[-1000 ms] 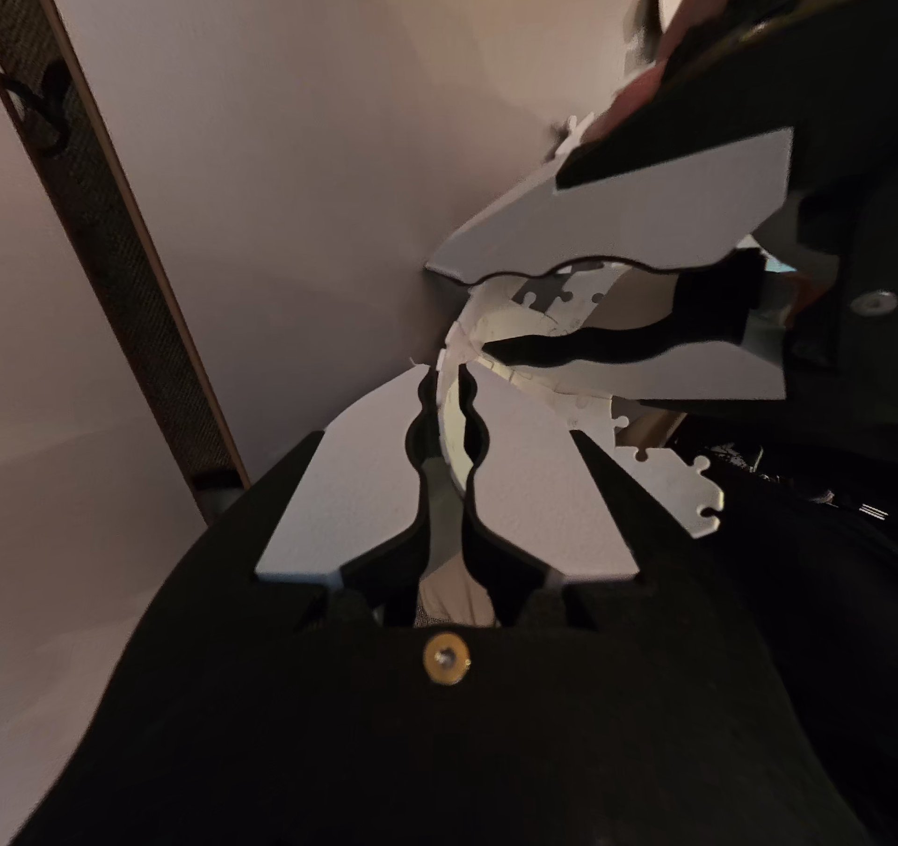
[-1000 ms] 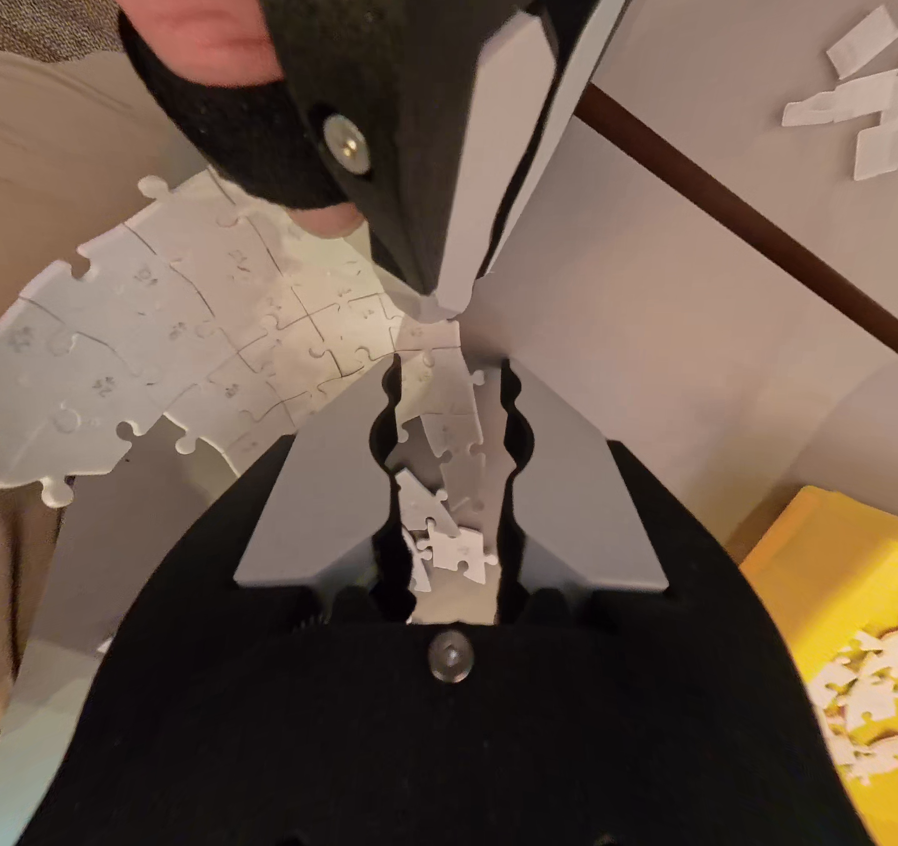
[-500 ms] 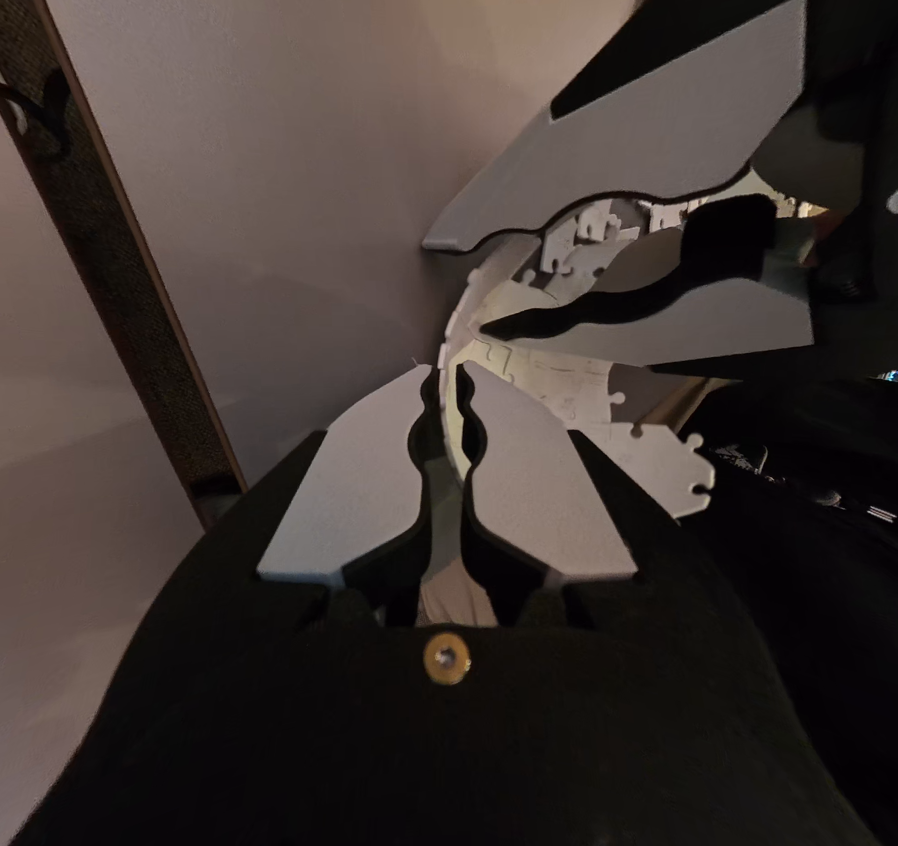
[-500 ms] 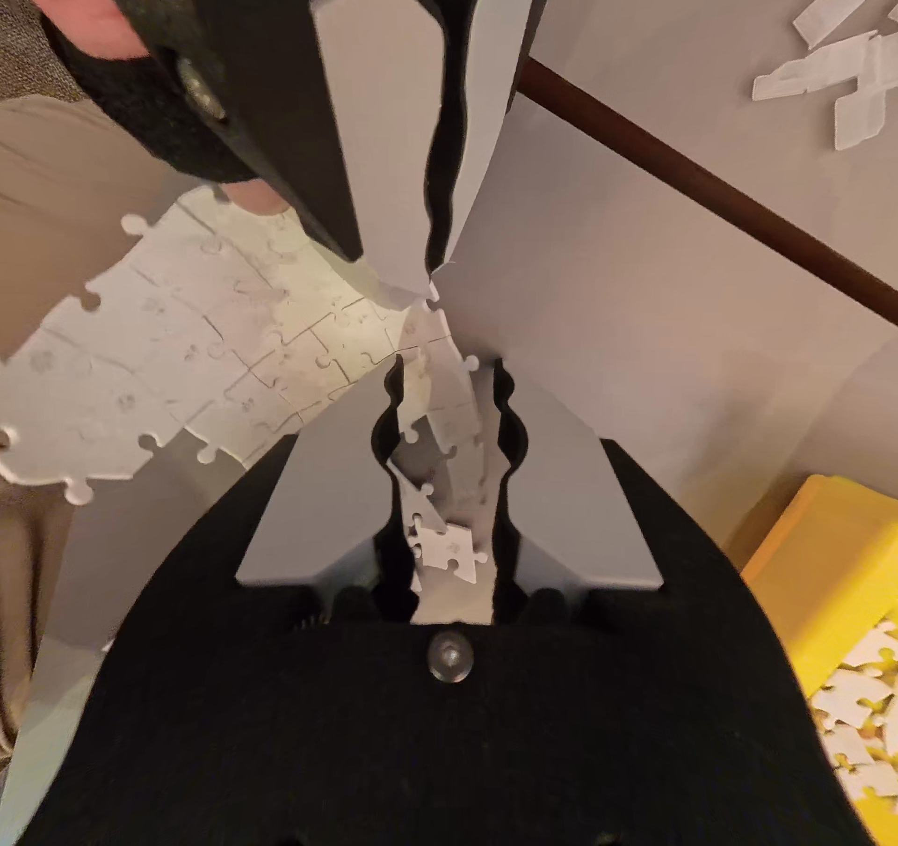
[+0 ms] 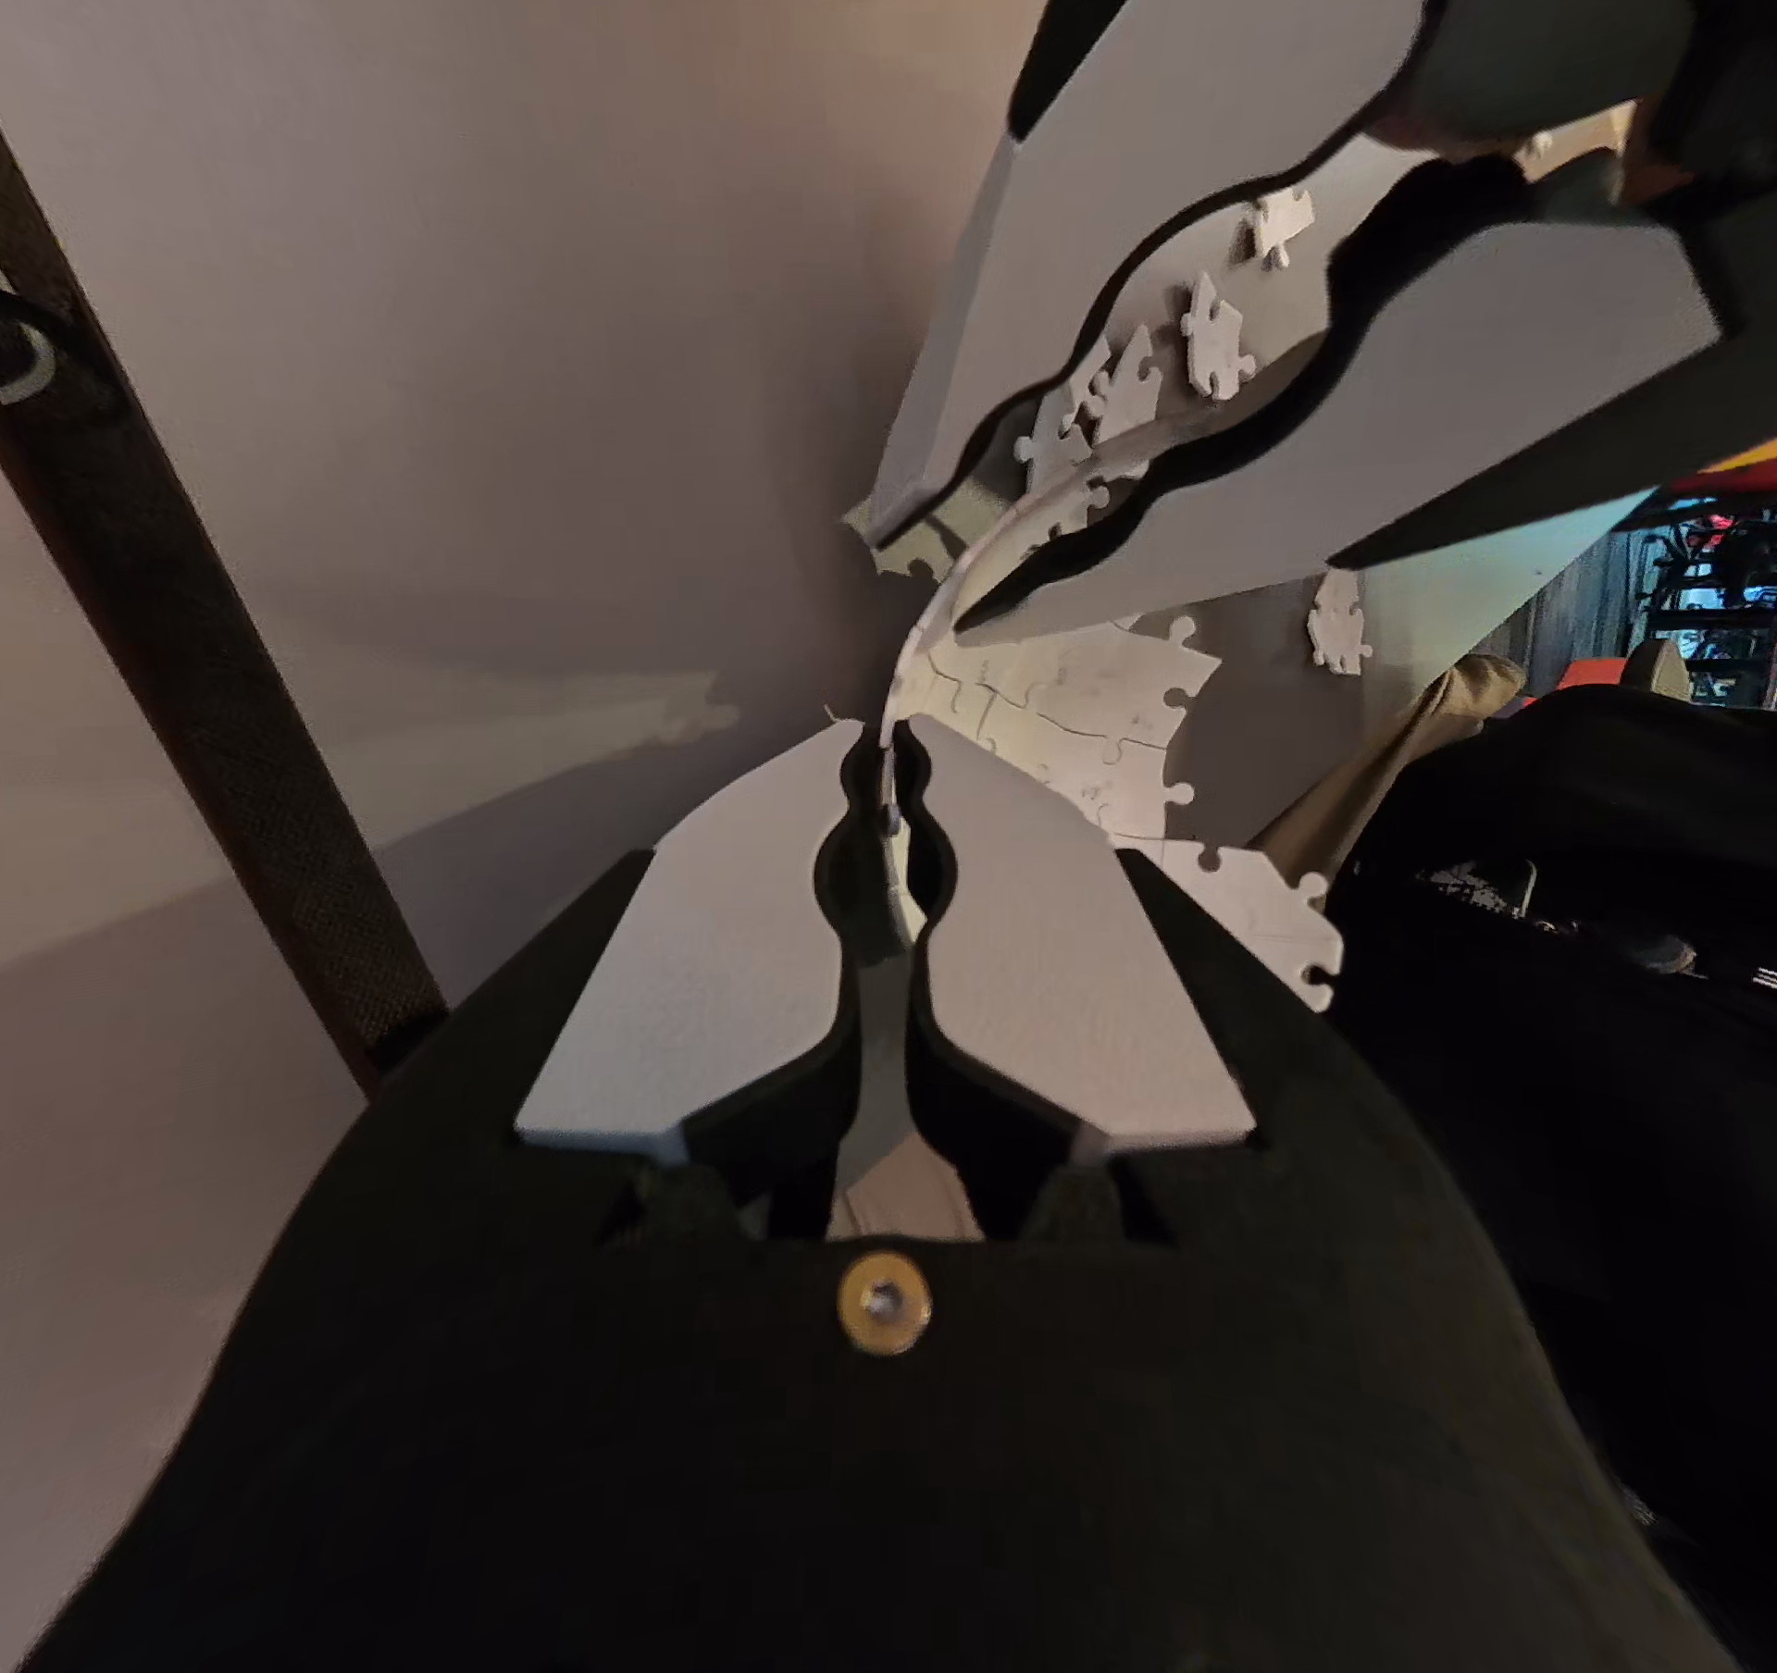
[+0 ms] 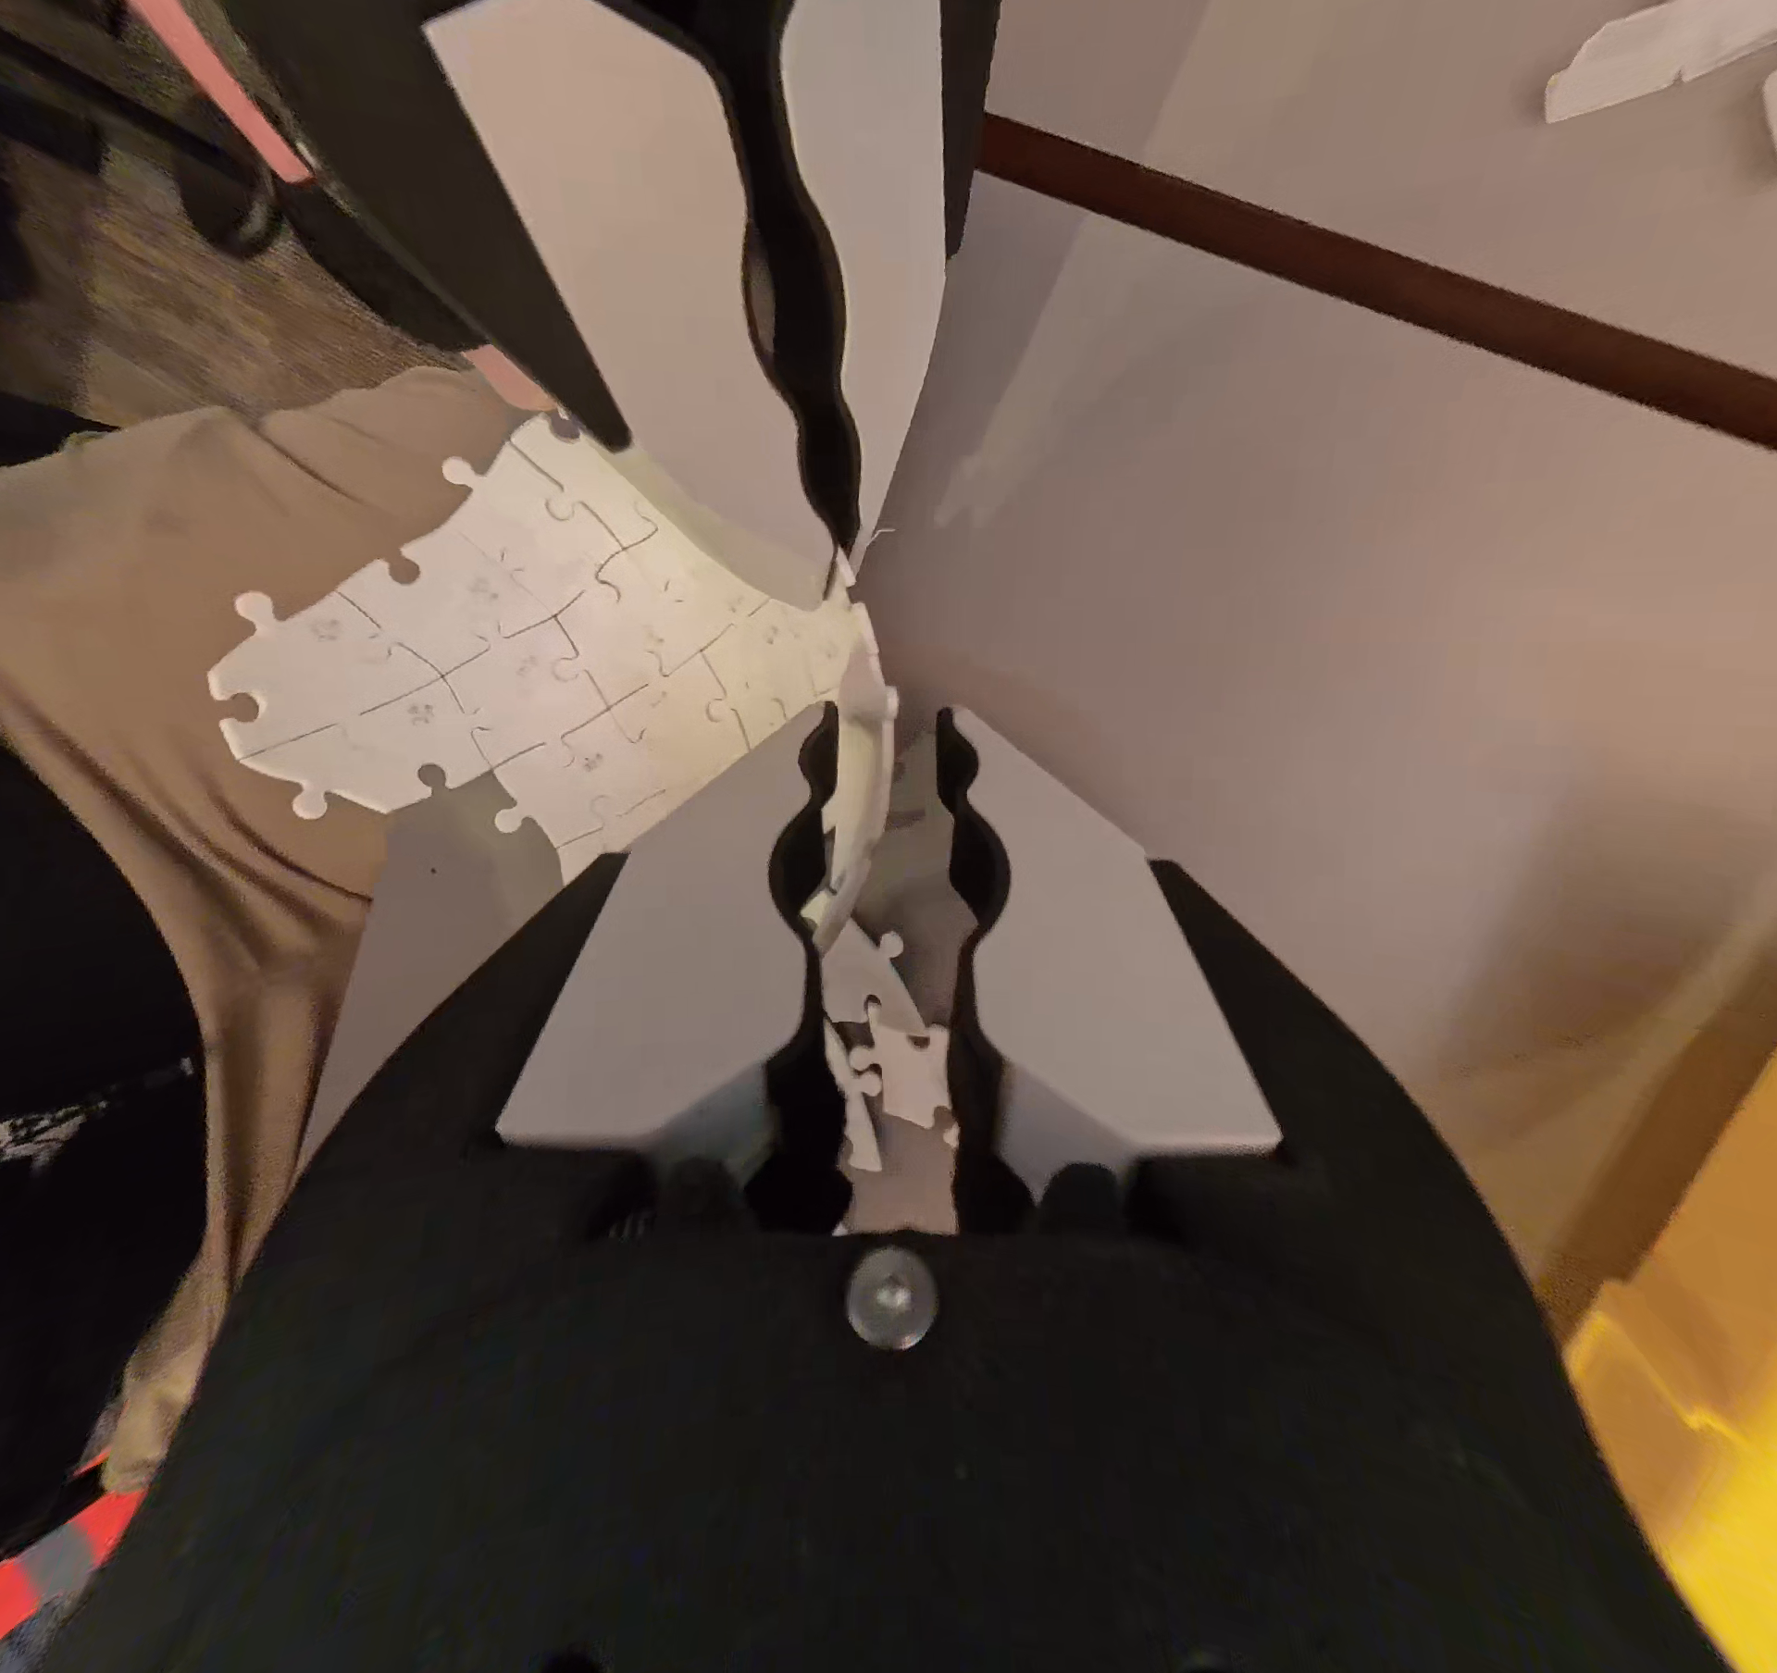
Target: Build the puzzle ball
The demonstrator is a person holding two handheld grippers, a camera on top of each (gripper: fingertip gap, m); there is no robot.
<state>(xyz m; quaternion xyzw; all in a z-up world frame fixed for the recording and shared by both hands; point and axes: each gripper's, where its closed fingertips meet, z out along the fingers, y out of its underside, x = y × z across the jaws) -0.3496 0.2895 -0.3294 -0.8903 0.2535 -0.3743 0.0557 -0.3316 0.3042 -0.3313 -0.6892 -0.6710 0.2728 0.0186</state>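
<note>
Loose white pieces lie on pale surface, upper right of right wrist view; dark strip crosses surface there. Yellow bin at lower right edge. Curved puzzle section, partly built, sits centre-left, held in air. Left tool pressed together, pinching section edge. Right tool slightly spread, section edge between its tips, not gripped.
</note>
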